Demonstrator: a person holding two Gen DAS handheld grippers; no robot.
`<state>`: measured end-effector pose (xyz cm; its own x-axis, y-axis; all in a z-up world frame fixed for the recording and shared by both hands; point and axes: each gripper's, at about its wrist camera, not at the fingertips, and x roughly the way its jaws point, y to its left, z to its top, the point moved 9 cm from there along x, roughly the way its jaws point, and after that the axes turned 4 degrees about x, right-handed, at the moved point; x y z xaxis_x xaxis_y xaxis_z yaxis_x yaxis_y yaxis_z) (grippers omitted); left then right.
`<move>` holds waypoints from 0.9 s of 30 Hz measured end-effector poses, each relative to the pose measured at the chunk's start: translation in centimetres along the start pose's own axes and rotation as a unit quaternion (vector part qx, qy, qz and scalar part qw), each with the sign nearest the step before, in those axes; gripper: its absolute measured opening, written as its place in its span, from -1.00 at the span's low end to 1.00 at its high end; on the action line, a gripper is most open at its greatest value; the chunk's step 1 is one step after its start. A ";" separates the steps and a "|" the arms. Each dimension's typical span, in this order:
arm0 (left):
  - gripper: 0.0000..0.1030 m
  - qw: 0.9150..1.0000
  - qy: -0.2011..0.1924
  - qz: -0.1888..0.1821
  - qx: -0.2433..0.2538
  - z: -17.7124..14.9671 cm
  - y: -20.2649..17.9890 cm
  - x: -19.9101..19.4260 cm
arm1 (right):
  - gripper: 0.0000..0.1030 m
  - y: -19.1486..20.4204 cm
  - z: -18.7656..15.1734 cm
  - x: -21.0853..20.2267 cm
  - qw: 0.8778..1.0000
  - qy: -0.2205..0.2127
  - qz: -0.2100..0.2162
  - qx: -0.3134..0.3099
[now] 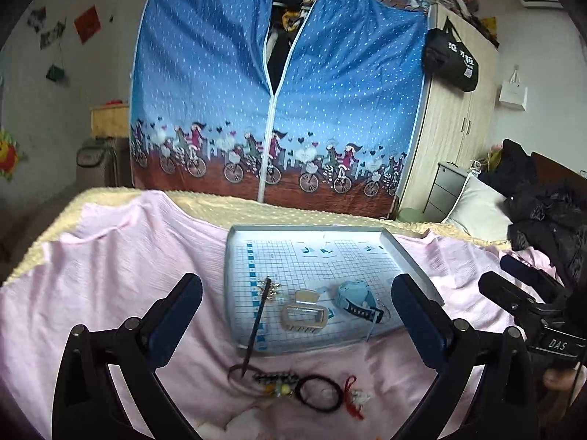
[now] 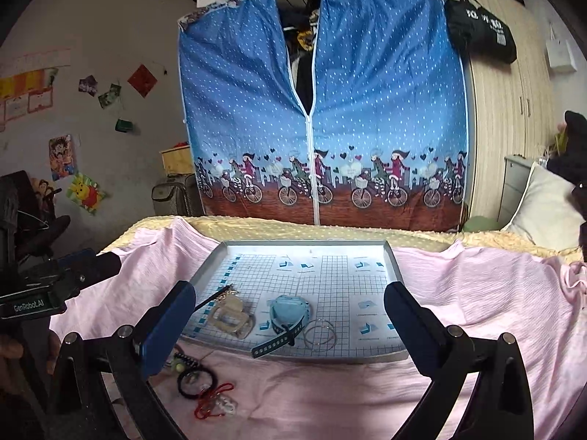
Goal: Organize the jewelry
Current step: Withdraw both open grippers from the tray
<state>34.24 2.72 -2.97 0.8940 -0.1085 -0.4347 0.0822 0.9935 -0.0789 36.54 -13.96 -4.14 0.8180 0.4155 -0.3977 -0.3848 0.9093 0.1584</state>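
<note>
Bed covered with a pink sheet (image 2: 477,293) over a yellow blanket (image 1: 256,209). A shallow grey tray (image 2: 392,256) with a grid-printed liner sits on the sheet, in front of both grippers.

Left gripper (image 1: 297,300): jaws spread wide, nothing between them, held above the near edge of the tray. Right gripper (image 2: 290,308): also wide, empty, facing the tray from slightly farther right.

In the tray: a beige hair claw (image 1: 302,315) near the front left; just right of it a light blue watch (image 2: 290,310) with a dark strap trailing toward the front rim; beside the watch, thin wire hoops (image 2: 320,333). A dark hair stick (image 1: 258,324) with a gold ornament lies across the tray's left front rim, its tip reaching the sheet.

On the sheet, in front of the tray: a beaded charm (image 1: 275,383), a black hair tie (image 1: 318,392), and a red cord charm (image 1: 354,398), close together.

Behind the bed, a blue fabric wardrobe (image 2: 367,110), partly unzipped.
</note>
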 end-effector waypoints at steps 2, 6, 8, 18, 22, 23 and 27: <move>0.96 1.000 0.002 0.010 0.000 -0.4 -0.2 -1.5 | 1.00 0.6 -0.3 -1.4 1.000 -0.009 0.001 -0.004; 0.96 0.999 -0.019 0.030 0.011 -1.3 -0.2 -4.2 | 1.00 1.6 -0.8 -4.2 1.000 -0.026 -0.003 -0.012; 0.96 0.999 -0.031 0.034 0.014 -1.9 -0.4 -5.6 | 1.00 2.0 -1.2 -5.3 0.999 -0.032 -0.005 -0.013; 0.96 0.998 -0.041 0.041 0.034 -5.1 -2.0 -10.5 | 1.00 3.2 -3.5 -10.4 0.999 -0.051 -0.008 -0.013; 0.96 0.997 -0.050 0.043 0.026 -6.0 -2.3 -12.1 | 1.00 3.6 -4.5 -11.9 0.998 -0.054 -0.012 -0.018; 0.96 0.998 -0.050 0.044 0.023 -6.4 -2.1 -12.4 | 1.00 3.7 -4.8 -12.3 0.998 -0.055 -0.014 -0.019; 0.96 0.998 -0.040 0.041 0.007 -7.4 -2.1 -13.2 | 1.00 4.3 -5.8 -13.1 0.999 -0.048 -0.013 -0.022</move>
<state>18.96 1.76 -3.71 0.9302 -0.0246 -0.3662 0.0136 0.9994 -0.0326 21.67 -15.61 -3.45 0.8645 0.3942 -0.3118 -0.3797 0.9187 0.1088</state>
